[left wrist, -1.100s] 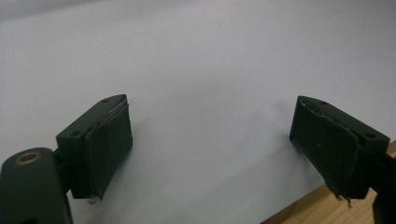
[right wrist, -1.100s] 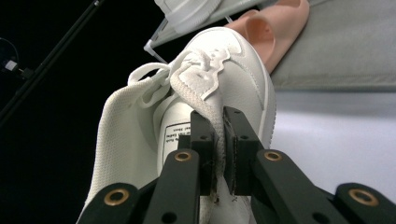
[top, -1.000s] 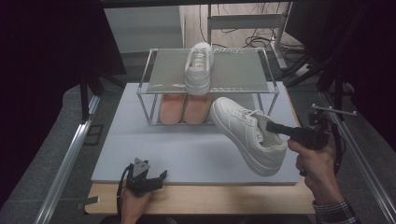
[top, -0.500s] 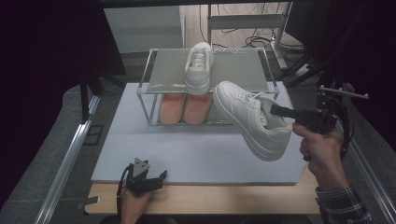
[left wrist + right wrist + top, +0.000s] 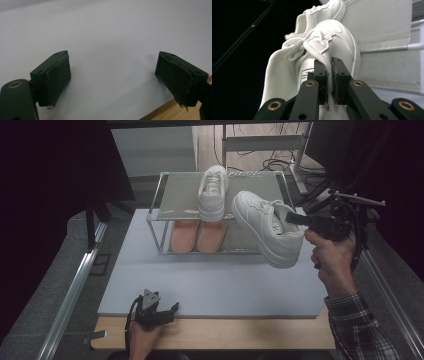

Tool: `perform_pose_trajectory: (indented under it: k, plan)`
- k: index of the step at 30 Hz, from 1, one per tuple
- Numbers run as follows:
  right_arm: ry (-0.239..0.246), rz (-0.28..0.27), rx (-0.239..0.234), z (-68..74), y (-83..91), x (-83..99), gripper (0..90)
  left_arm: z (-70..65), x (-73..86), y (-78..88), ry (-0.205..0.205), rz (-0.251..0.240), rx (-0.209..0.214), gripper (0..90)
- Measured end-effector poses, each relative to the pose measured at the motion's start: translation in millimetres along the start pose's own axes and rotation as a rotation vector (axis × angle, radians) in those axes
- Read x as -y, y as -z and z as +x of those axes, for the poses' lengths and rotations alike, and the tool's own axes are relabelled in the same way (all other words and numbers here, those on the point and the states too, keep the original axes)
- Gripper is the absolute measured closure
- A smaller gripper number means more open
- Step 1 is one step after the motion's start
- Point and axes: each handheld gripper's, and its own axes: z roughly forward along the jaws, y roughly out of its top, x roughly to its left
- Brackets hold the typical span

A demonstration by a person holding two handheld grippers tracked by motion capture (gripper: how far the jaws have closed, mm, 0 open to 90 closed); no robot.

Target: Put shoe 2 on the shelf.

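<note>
White leather catches the light as a sneaker (image 5: 267, 232) hangs in mid-air beside the right end of a two-tier wire shoe rack (image 5: 165, 215), toe pointing toward the rack's top shelf. The right gripper (image 5: 296, 219) has its jaws clamped tight on the shoe's tongue (image 5: 322, 53), seen up close in the right gripper view, and that pinch alone carries the shoe clear of the pale blue mat (image 5: 215, 285). Its mate (image 5: 213, 192) already sits on the top shelf, toe away from the person, with bare shelf to its right. A pair of pink slippers (image 5: 197, 235) fills the lower tier. The left gripper (image 5: 159, 310) rests at the mat's near edge, jaws spread wide with nothing between them.

The step in hand looks to be the carry: bringing the second sneaker up to join the first. The next move likely calls for swinging the shoe over the rack's right rail, levelling the sole above the free space just beside its mate, and setting it flat before the jaws let go. Held by the tongue alone, the shoe may swing and catch the rail.
</note>
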Motion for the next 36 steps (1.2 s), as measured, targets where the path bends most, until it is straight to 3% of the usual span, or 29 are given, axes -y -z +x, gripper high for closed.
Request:
perform_pose_trajectory:
  k: [11, 31, 36]
  plan:
    - [-0.019, -0.036, 0.078, -9.2, -36.6, -13.3, 83.6, 0.0, 0.0, 0.0, 0.000, 0.000, 0.000, 12.6]
    - [0.008, -0.067, 0.192, -10.0, -91.5, -38.6, 83.0, 0.2, 0.1, 0.1, -0.002, 0.000, 0.001, 12.7]
    - [0.039, -0.063, 0.208, -8.4, -101.3, -41.2, 79.6, 0.1, 0.1, 0.1, -0.002, 0.000, 0.001, 12.7]
